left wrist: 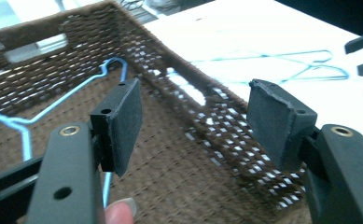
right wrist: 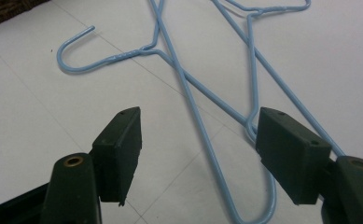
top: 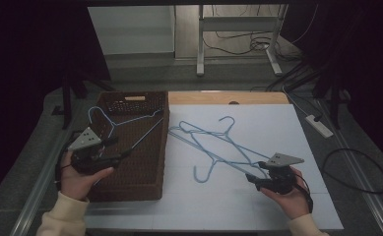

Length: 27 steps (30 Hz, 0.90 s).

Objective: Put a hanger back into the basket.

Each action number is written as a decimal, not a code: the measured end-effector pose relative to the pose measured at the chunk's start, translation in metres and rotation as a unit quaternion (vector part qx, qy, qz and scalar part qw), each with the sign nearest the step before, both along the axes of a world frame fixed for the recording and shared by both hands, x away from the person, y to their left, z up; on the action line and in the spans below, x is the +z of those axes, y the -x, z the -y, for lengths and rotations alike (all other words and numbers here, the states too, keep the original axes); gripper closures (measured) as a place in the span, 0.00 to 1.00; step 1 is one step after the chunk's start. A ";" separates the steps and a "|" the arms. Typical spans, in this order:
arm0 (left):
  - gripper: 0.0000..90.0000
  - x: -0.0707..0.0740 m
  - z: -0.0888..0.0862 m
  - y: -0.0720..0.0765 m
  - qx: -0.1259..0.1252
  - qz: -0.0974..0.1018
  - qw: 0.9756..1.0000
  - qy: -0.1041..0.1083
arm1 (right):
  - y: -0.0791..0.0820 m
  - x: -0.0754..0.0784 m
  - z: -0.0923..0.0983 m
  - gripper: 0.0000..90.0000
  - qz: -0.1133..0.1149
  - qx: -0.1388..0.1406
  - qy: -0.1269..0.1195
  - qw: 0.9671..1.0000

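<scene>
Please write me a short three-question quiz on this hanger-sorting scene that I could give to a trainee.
1. True or false: the left gripper is clamped on the blue hanger in the basket.
2. Where do the two overlapping hangers lie? A) in the wicker basket B) on the white table top C) on the floor
3. Fill in: the right gripper is poised at the hangers' wide bottom end with its jaws ____.

Key:
1. False: its jaws stand open over the basket with nothing between the pads.
2. B
3. Open; the wire runs up between the jaws in the right gripper view, and the pads do not press on it.
</scene>
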<state>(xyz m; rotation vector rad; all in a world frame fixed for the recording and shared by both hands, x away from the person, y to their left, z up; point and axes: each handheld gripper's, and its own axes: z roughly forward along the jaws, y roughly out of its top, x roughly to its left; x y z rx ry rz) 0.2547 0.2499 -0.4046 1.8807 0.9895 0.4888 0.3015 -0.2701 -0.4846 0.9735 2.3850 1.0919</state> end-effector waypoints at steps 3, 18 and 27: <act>0.40 -0.002 0.006 0.005 -0.011 0.007 1.000 0.012 | 0.001 0.001 0.000 0.36 0.002 0.001 -0.001 1.000; 0.40 -0.016 0.039 0.018 -0.047 0.008 0.999 0.006 | 0.002 0.003 -0.001 0.36 0.007 0.009 -0.004 1.000; 0.40 -0.021 0.044 0.016 -0.048 0.002 0.999 0.005 | 0.002 0.003 -0.001 0.36 0.008 0.010 -0.008 1.000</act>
